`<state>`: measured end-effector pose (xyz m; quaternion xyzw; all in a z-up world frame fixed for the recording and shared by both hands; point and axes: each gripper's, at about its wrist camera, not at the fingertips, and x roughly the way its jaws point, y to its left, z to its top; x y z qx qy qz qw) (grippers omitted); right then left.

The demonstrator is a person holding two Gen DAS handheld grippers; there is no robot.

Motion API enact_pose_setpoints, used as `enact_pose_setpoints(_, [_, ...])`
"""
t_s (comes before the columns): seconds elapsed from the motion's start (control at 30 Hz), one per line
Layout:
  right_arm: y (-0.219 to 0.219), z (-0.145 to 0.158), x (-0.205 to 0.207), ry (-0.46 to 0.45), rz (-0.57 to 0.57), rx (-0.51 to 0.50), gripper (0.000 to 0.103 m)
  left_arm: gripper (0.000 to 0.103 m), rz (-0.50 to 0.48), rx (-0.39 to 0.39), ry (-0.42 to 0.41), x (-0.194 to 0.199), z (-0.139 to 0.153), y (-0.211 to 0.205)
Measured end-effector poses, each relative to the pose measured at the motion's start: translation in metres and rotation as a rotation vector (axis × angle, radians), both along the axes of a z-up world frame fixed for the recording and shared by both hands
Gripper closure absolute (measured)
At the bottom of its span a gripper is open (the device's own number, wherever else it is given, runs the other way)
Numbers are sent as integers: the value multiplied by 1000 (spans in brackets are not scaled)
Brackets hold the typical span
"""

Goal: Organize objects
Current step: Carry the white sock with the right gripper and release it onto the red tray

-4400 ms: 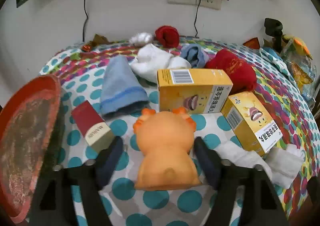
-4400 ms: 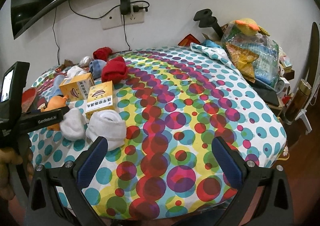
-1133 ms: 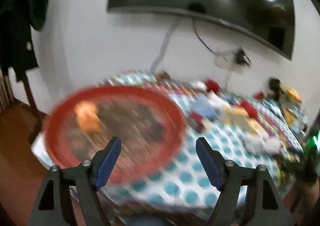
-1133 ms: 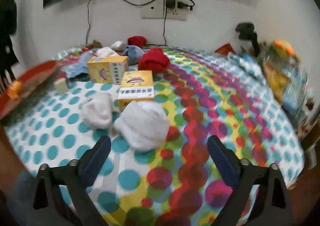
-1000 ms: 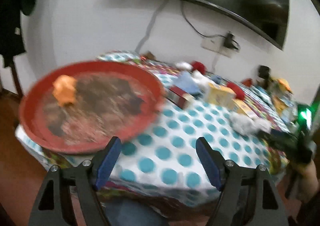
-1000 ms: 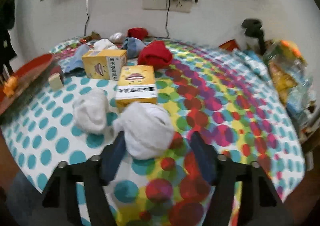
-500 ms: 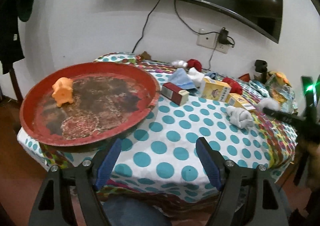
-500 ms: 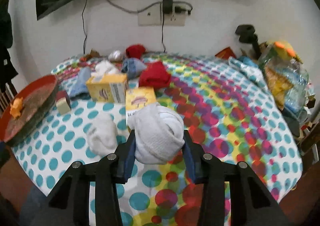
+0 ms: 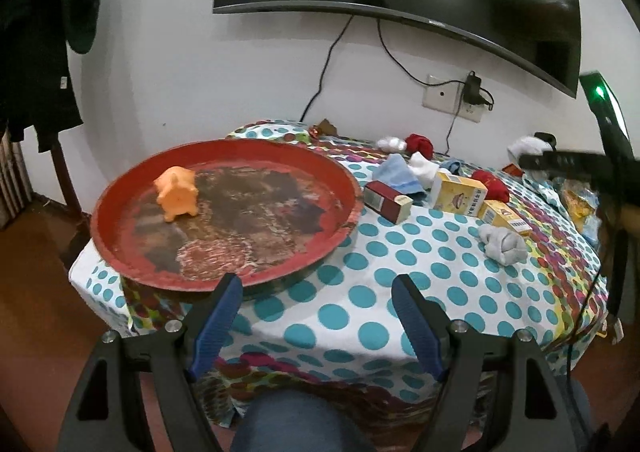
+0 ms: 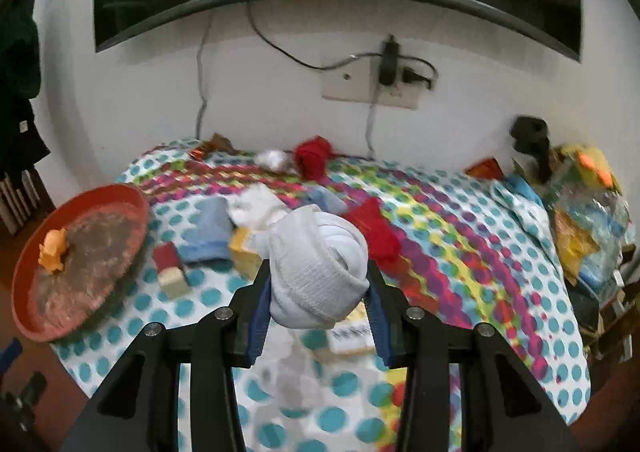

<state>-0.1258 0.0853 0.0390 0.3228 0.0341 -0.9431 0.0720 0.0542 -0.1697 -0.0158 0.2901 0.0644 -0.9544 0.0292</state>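
Observation:
My right gripper [image 10: 318,294] is shut on a rolled white sock [image 10: 318,264] and holds it above the table. The same sock shows small in the left wrist view [image 9: 526,146]. My left gripper [image 9: 318,312] is open and empty, held back off the table's near edge. The round red tray [image 9: 344,188] sits at the table's left end with the orange toy animal [image 9: 178,192] in it. The tray [image 10: 132,194] and toy [image 10: 54,248] also show in the right wrist view.
On the dotted tablecloth [image 9: 360,296] lie another rolled white sock [image 9: 502,244], two yellow boxes [image 9: 458,194] [image 9: 506,218], a red-and-cream box [image 9: 386,200], a blue cloth [image 9: 396,172], red socks [image 10: 374,232] and more socks by the wall. Bags [image 10: 588,220] stand at right.
My right gripper closed on the white sock and lifted it off the table. My left gripper, which set the orange toy in the tray, has drawn back from the table.

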Motion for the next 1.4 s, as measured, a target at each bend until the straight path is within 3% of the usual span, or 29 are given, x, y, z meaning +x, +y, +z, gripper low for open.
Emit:
enact_pose_setpoints(0.23, [-58,12,-12,2,71,12,63,24,62,11,11,3,3,-18])
enact_pose_setpoints(0.67, [-159,1,-22,-16,202,49,63,24,143,27,22,1,3,-43])
enact_pose_setpoints(1.4, [-297,-52,-40,-153,367,130,63,24,206,120,-2,-5,-6,-75])
